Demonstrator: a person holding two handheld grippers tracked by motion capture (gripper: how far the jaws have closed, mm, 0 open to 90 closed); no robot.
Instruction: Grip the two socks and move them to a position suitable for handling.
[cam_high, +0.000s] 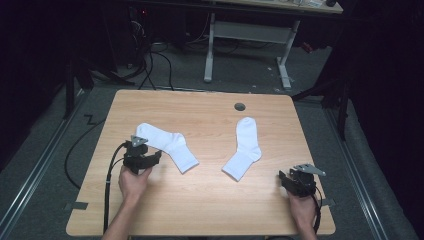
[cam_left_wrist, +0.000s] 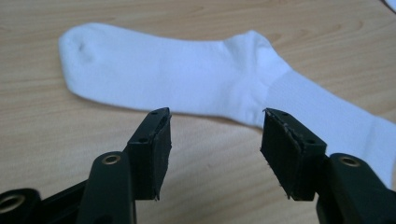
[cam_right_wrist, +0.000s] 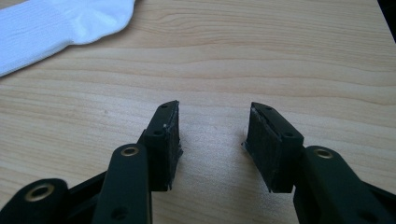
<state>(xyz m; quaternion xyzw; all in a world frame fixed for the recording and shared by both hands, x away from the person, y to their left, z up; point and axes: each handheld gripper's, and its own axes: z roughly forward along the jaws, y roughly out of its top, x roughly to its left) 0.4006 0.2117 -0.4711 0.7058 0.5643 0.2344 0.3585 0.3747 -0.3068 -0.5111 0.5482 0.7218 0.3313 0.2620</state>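
Both tongs gape empty: left tongs (cam_left_wrist: 215, 135) just short of left sock (cam_left_wrist: 187, 74), right tongs (cam_right_wrist: 212, 135) over bare table (cam_right_wrist: 280, 56).

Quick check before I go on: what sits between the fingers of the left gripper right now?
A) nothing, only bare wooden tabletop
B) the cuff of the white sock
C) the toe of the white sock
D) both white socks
A: the left gripper has its fingers apart over the light wooden tabletop, with the nearer white cotton sock lying beyond the fingertips, untouched.
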